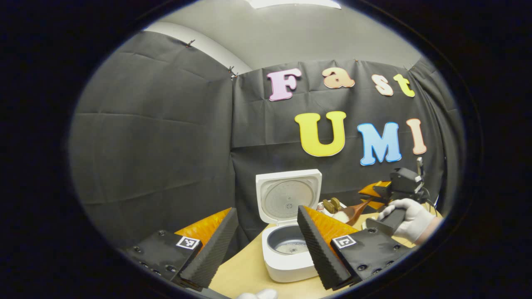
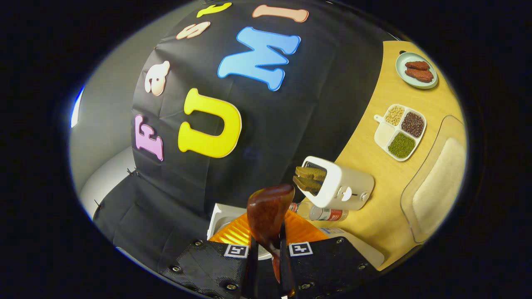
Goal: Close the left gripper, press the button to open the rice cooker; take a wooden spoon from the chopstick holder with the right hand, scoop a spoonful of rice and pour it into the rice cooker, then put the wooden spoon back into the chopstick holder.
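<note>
Black cloth hangs behind the wooden desk (image 1: 245, 270), and on this desk stands the white rice cooker (image 1: 286, 249) with its lid (image 1: 287, 197) raised upright. Its grey inner pot (image 1: 286, 241) is uncovered, and some white grains lie on the bottom.

From the left gripper view, my left tongs (image 1: 266, 249) are released: the two ribbed fingers stand wide apart and hold nothing, and the cooker is seen between them. To the right of the cooker my gloved right hand (image 1: 409, 218) holds the right tongs (image 1: 365, 197), which point toward the cooker. The spoon (image 1: 355, 211) sticks out from them, with its bowl close to something white, near two brown slices; I cannot tell if rice is in the bowl.

From the right gripper view, my right tongs (image 2: 266, 249) are clenched on the handle of the wooden spoon (image 2: 268, 214), and both fingers press on it. The spoon bowl stands up in front of the camera, showing its brown rounded back. Behind it a corner of the cooker lid (image 2: 218, 218) is visible. Farther on the desk (image 2: 374, 158) there is a white toaster (image 2: 343, 189) with two brown slices (image 2: 309, 177) in it, a bottle (image 2: 320, 212) lying just beside it, a divided tray (image 2: 400, 132) with beans, a small plate (image 2: 416, 70) and a clear container (image 2: 434, 182)
</note>
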Available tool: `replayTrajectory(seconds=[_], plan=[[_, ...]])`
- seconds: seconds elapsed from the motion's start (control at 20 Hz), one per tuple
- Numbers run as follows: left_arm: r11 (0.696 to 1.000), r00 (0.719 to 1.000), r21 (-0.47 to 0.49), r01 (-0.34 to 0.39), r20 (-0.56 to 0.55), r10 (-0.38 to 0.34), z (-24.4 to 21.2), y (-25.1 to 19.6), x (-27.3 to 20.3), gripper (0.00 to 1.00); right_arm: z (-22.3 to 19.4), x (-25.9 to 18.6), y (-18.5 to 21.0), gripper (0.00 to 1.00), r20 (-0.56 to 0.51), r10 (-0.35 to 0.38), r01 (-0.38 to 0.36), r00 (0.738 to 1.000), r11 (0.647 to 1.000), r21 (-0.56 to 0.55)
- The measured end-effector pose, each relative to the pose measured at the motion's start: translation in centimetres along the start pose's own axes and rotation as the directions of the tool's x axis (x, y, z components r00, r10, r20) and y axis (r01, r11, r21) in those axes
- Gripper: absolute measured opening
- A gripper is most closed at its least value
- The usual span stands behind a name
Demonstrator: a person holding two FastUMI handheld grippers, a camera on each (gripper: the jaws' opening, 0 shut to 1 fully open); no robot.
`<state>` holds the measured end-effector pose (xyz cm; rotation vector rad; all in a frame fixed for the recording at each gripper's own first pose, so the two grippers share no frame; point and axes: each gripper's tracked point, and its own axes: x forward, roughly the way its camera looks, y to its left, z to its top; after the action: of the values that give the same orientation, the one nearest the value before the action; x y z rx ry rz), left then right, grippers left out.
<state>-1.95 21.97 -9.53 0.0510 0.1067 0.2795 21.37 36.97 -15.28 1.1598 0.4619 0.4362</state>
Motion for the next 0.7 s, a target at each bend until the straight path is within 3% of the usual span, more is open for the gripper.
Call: replayTrajectory(seconds=[0.15,0.35,0.5,0.7], plan=[[1.000,1.000,-0.008,-0.027,-0.005,0.027,-0.1,1.0,-0.1,0.99,-5.2,2.1,1.0,0.21,-0.062,0.011,-0.013,0.998,0.999,-0.033],[0.998,0.998,-0.003,-0.064,-0.021,0.064,-0.8,2.5,-0.6,0.99,-8.7,3.2,1.3,0.21,-0.104,0.004,-0.014,0.995,0.996,-0.089],[0.996,0.996,-0.003,-0.086,-0.025,0.086,-1.2,3.3,-0.9,0.99,-9.1,3.7,0.8,0.21,-0.099,-0.010,-0.003,0.995,0.991,-0.134],[0.994,0.994,-0.005,-0.106,-0.034,0.106,-1.7,4.0,-1.1,0.99,-9.3,3.7,0.2,0.21,-0.063,-0.051,0.032,0.997,0.962,-0.272]])
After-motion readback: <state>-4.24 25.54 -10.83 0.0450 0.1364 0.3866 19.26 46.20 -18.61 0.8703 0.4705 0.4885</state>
